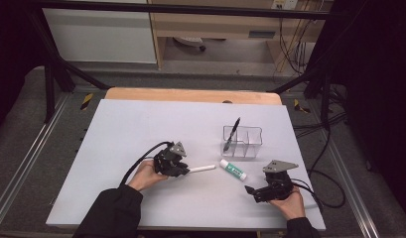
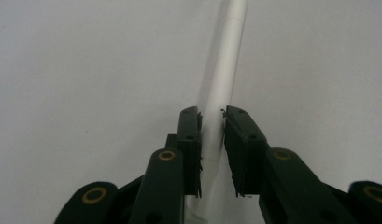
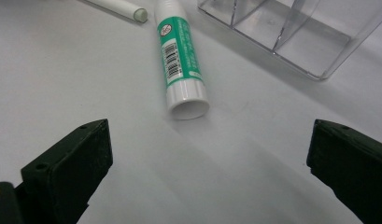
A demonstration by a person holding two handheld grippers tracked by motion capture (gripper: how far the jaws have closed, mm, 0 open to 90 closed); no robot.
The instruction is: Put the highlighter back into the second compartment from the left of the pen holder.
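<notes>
Marker [image 2: 224, 88] tip cut off beyond left tongs [image 2: 212, 154]

The table top [image 1: 141, 148] is pale grey, with a strip of light wood [image 1: 190, 95] along its far edge. On it lies a white marker [image 1: 202, 169] — its end cap [image 3: 141, 14] a faint green. The glue stick [image 3: 181, 60] is white with a green label, a black barcode and a small red-ringed symbol. The organiser [image 1: 242, 141] is clear plastic; a black pen [image 1: 231, 134] stands in it. Both grippers — the left gripper [image 1: 183, 170] and the right gripper [image 1: 251, 190] — are black, each topped by a grey plate, with brass-coloured rivets [image 2: 166, 155] on the arms. The sleeves [image 1: 111, 208] are black.
</notes>
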